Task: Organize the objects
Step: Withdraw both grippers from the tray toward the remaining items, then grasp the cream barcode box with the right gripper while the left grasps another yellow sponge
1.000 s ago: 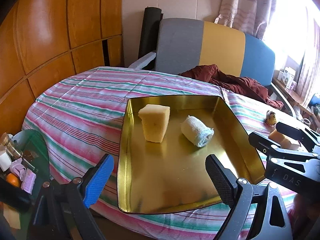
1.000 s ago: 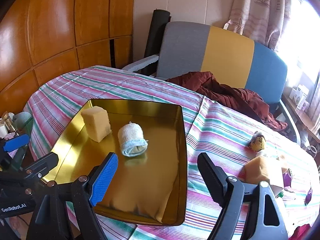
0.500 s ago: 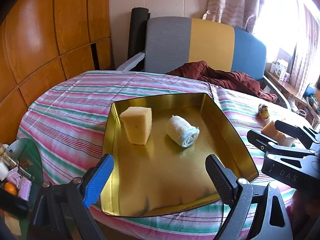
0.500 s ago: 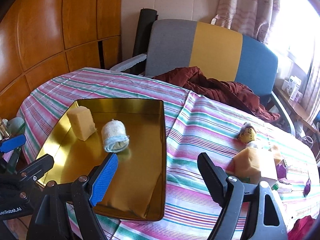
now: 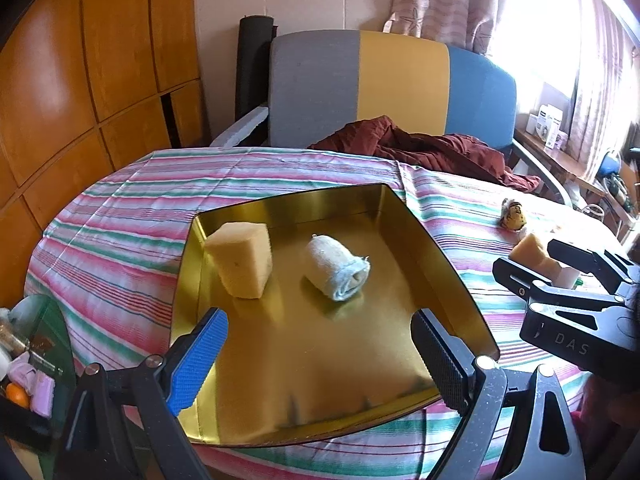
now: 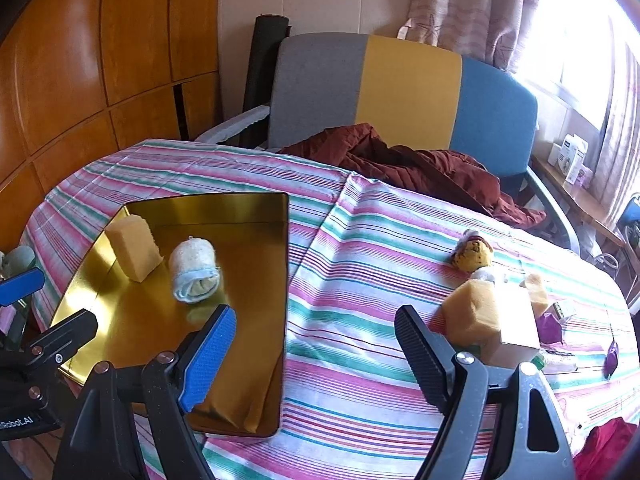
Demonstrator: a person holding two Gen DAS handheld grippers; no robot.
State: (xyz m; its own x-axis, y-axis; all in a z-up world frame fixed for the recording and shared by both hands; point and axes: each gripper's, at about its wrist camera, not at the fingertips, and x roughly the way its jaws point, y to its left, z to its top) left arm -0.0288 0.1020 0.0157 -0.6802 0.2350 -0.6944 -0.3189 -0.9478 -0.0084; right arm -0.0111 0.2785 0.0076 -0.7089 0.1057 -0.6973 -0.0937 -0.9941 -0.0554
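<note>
A gold tray (image 5: 400, 216) (image 6: 256, 360) lies on the striped tablecloth. In it stand a yellow sponge block (image 5: 242, 258) (image 6: 132, 250) and a rolled white cloth (image 5: 338, 268) (image 6: 194, 276). My left gripper (image 5: 320, 354) hangs open above the tray's near edge, nothing between its fingers. My right gripper (image 6: 314, 354) is open over bare cloth just right of the tray. To its right sit a second yellow sponge (image 6: 474, 312) against a white box (image 6: 516, 322), and a small yellow plush toy (image 6: 472, 250) (image 5: 512, 216) beyond them.
A dark red garment (image 6: 400, 164) lies at the table's far edge before a grey, yellow and blue chair (image 6: 400, 88). Small purple items (image 6: 550, 326) and oddments crowd the right end. A glass side table (image 5: 36, 344) with clutter stands at lower left.
Both grippers have shifted rightward along the table, so the tray has slid left in both views. More of the right-hand pile shows in the right wrist view. Jaws unchanged.
</note>
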